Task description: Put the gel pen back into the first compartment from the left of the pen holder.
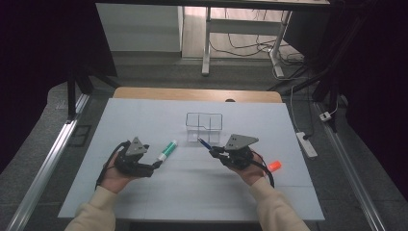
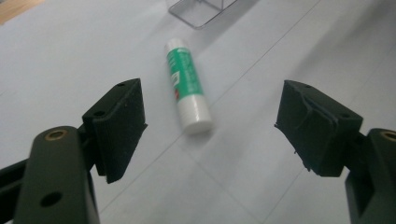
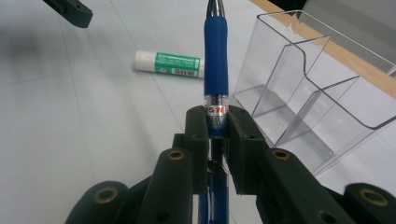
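One blue pen (image 3: 216,60), silver tip, clear barrel

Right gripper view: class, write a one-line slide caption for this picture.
Closed tongs grip a blue pen beside a clear plastic organizer, with a green glue stick lying on the table beyond.

A green and white label is seen on the white glue stick (image 2: 187,86). The pen (image 3: 216,65) is coloured blue with a silver tip. The organiser (image 3: 312,93) is clear, the mat (image 1: 144,120) pale grey, and 1 small object (image 1: 274,166) orange.
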Demonstrator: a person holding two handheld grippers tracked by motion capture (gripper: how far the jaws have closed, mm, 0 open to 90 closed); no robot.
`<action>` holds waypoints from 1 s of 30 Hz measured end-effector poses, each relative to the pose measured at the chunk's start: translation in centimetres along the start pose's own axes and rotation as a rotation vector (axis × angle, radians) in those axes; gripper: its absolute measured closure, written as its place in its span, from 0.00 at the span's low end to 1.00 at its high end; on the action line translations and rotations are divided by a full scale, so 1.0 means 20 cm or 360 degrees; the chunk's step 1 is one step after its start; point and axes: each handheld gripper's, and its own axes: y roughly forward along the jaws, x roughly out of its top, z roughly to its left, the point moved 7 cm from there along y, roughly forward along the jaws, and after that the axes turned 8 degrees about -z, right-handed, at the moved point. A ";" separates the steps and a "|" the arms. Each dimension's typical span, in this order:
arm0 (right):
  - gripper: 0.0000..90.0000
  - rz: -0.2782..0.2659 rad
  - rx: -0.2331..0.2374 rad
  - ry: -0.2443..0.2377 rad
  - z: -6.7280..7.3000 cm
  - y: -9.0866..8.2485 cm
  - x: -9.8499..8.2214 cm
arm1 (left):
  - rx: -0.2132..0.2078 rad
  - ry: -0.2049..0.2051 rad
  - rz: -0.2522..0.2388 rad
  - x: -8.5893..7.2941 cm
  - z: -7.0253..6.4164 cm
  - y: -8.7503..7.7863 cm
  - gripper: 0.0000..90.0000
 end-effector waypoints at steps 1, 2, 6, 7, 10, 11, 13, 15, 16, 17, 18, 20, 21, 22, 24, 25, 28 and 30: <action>0.87 -0.0004 0.0000 0.0001 0.00 0.00 0.00 | 0.0006 -0.0007 -0.0003 -0.01 0.00 -0.01 0.26; 0.87 -0.0009 -0.0001 0.0004 0.00 0.00 0.00 | 0.0016 -0.0007 -0.0004 -0.02 0.01 -0.02 0.26; 0.87 -0.0053 -0.0005 0.0037 -0.01 -0.01 0.02 | 0.0045 -0.0030 -0.0008 -0.06 0.03 -0.07 0.26; 0.87 -0.0066 -0.0002 0.0047 -0.01 -0.01 0.03 | 0.0051 -0.0041 -0.0009 -0.08 0.04 -0.08 0.26; 0.87 -0.0086 -0.0004 0.0057 -0.01 -0.01 0.04 | 0.0068 -0.0071 -0.0012 -0.11 0.06 -0.11 0.26; 0.87 -0.0095 -0.0001 0.0060 -0.01 -0.01 0.04 | 0.0066 -0.0080 -0.0011 -0.13 0.06 -0.11 0.26; 0.87 -0.0108 0.0001 0.0067 -0.01 -0.02 0.05 | 0.0066 -0.0088 -0.0007 -0.15 0.07 -0.12 0.26; 0.87 -0.0127 0.0002 0.0071 0.00 -0.02 0.07 | 0.0070 -0.0094 -0.0001 -0.16 0.07 -0.13 0.26; 0.87 -0.0131 0.0000 0.0067 -0.01 -0.02 0.08 | 0.0071 -0.0100 -0.0004 -0.17 0.08 -0.13 0.26; 0.87 -0.0146 -0.0003 0.0070 -0.01 -0.02 0.09 | 0.0072 -0.0101 -0.0003 -0.17 0.08 -0.13 0.26; 0.87 -0.0161 -0.0005 0.0072 -0.01 -0.02 0.10 | 0.0072 -0.0098 -0.0003 -0.17 0.08 -0.13 0.26; 0.87 -0.0190 -0.0007 0.0087 -0.01 -0.01 0.13 | 0.0074 -0.0102 -0.0015 -0.17 0.08 -0.14 0.26; 0.87 -0.0206 -0.0008 0.0092 -0.01 -0.01 0.14 | 0.0074 -0.0102 -0.0018 -0.17 0.08 -0.14 0.26; 0.87 -0.0217 -0.0010 0.0094 -0.02 -0.01 0.15 | 0.0074 -0.0107 -0.0020 -0.17 0.08 -0.14 0.26; 0.87 -0.0250 -0.0015 0.0114 -0.03 -0.01 0.18 | 0.0072 -0.0114 -0.0021 -0.17 0.08 -0.14 0.26; 0.87 -0.0260 -0.0015 0.0123 -0.03 0.00 0.19 | 0.0070 -0.0114 -0.0019 -0.17 0.08 -0.14 0.26; 0.87 -0.0283 -0.0024 0.0132 -0.05 0.01 0.22 | 0.0066 -0.0118 -0.0019 -0.18 0.08 -0.14 0.26; 0.87 -0.0302 -0.0030 0.0134 -0.05 0.02 0.24 | 0.0068 -0.0126 -0.0018 -0.18 0.09 -0.14 0.26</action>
